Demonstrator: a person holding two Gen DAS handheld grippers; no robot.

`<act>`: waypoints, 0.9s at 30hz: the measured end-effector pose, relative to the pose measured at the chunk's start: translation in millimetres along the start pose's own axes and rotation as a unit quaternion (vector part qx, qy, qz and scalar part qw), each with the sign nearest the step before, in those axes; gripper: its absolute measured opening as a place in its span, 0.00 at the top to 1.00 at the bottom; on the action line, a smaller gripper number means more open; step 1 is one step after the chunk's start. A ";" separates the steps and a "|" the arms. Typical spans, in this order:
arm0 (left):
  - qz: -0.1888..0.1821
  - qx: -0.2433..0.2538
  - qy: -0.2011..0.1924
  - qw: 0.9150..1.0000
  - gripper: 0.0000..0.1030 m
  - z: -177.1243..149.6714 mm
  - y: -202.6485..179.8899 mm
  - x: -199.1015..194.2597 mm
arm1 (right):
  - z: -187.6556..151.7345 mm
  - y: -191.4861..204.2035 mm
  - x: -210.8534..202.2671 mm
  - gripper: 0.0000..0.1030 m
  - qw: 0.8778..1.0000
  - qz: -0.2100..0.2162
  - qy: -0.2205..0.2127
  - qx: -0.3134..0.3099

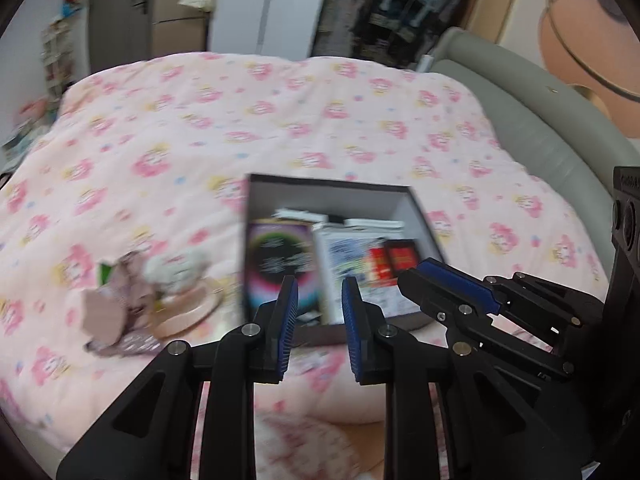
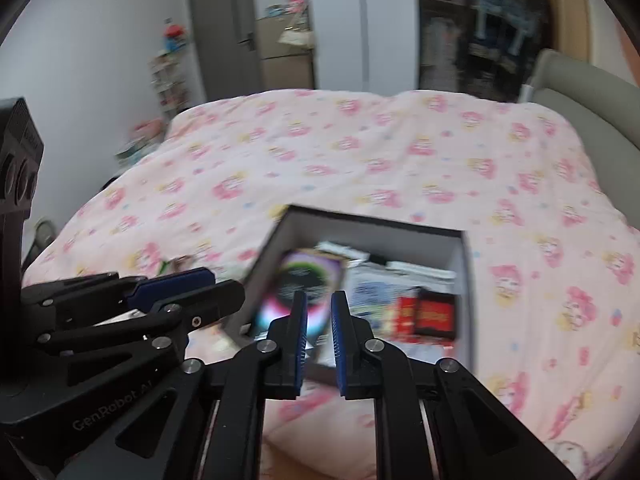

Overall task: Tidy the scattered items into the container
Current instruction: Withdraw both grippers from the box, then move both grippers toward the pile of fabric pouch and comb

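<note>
An open dark box (image 1: 328,196) (image 2: 372,236) with pale inner walls sits on the bed. Inside lie a dark pack with a rainbow ring (image 1: 276,256) (image 2: 308,280), a white packet (image 1: 344,252) and red packs (image 1: 394,260) (image 2: 428,312). Left of the box lie a pinkish packet (image 1: 120,304), a white fluffy toy (image 1: 176,268) and a pink round dish (image 1: 192,312). My left gripper (image 1: 320,284) (image 2: 226,282) hovers over the box's near edge, open and empty. My right gripper (image 2: 319,296) (image 1: 414,270) hangs close beside it, its jaws a narrow gap apart with nothing between them.
A pink flowered quilt (image 1: 280,120) covers the whole bed. A grey padded bed frame (image 1: 520,112) runs along the right side. A person's arm (image 1: 580,40) shows at the top right. Beyond the bed stand a door (image 2: 224,40), shelves and cardboard boxes.
</note>
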State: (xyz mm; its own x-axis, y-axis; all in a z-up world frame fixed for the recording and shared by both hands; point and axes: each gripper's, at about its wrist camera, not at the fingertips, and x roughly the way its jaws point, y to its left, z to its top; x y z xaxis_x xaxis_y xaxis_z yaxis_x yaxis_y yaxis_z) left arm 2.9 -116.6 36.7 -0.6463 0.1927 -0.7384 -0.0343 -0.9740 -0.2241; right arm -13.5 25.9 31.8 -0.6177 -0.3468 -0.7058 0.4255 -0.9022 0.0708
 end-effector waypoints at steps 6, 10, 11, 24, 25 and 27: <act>0.001 -0.093 -0.001 0.996 0.77 -27.4 79.1 -9.9 | -2.5 57.2 34.6 0.89 0.996 0.082 0.035 -0.023; 0.020 -0.162 0.006 0.987 0.66 -47.7 139.8 -7.8 | -10.4 74.6 79.3 0.88 0.979 0.177 0.096 0.030; 0.025 -0.173 0.007 0.985 0.66 -51.9 153.3 -7.4 | -13.2 78.4 88.1 0.88 0.978 0.176 0.108 0.038; 0.071 -0.341 0.030 0.937 0.66 -128.1 294.0 38.1 | -22.1 110.2 182.2 0.88 0.965 0.167 0.204 0.021; 0.071 -0.343 0.033 0.936 0.66 -129.5 297.0 42.5 | -23.9 110.7 189.4 0.88 0.961 0.174 0.212 0.026; 0.073 -0.343 0.034 0.936 0.66 -130.5 301.0 50.0 | -28.7 115.2 207.0 0.87 0.957 0.173 0.232 0.025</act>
State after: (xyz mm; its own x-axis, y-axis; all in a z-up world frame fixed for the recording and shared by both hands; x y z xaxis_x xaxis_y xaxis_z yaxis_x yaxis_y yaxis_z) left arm 59.7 -384.5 -150.7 -0.5545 0.0931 -0.8270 0.5641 -0.6885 -0.4558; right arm -73.4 -142.5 -126.3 -0.0799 -0.4857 -0.8704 0.5116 -0.7694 0.3824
